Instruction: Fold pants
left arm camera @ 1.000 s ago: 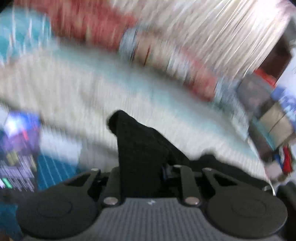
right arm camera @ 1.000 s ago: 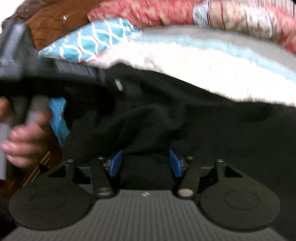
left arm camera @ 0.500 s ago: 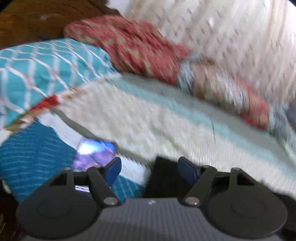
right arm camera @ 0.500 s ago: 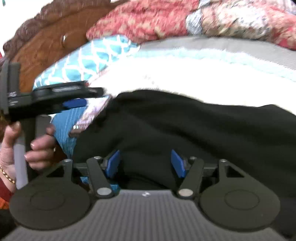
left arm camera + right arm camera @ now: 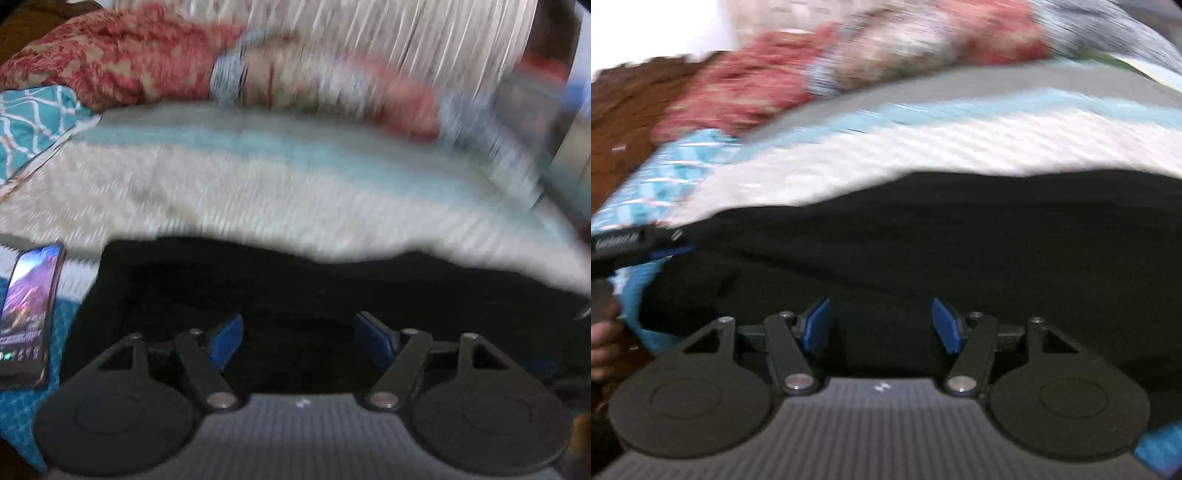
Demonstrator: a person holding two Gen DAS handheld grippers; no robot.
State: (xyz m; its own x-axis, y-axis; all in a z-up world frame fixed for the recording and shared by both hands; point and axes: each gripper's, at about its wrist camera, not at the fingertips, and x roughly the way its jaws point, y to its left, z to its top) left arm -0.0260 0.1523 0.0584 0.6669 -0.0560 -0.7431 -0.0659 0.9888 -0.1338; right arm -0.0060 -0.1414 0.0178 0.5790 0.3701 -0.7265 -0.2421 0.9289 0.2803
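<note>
The black pants (image 5: pixel 295 280) lie spread flat across the white blanket, filling the lower half of both wrist views (image 5: pixel 942 240). My left gripper (image 5: pixel 299 332) hovers over the near part of the pants, its blue pads (image 5: pixel 226 341) wide apart and pressing on nothing. My right gripper (image 5: pixel 881 321) also stands open above the dark cloth, with its blue pads (image 5: pixel 946 326) clear of the fabric. In the right wrist view the left gripper (image 5: pixel 631 243) shows at the left edge, with a hand (image 5: pixel 602 343) below it. Both pictures are blurred by motion.
A phone (image 5: pixel 29 314) with a lit screen lies on teal cloth left of the pants. The white blanket (image 5: pixel 258 192) has a pale blue stripe. A red patterned quilt (image 5: pixel 122 59) and a teal pillow (image 5: pixel 26 122) lie behind. A brown wooden headboard (image 5: pixel 628 107) stands at the far left.
My left gripper was shut on a raised fold of the pants, then let go and opened. The pants have dropped flat onto the blanket. Both views have swung sideways.
</note>
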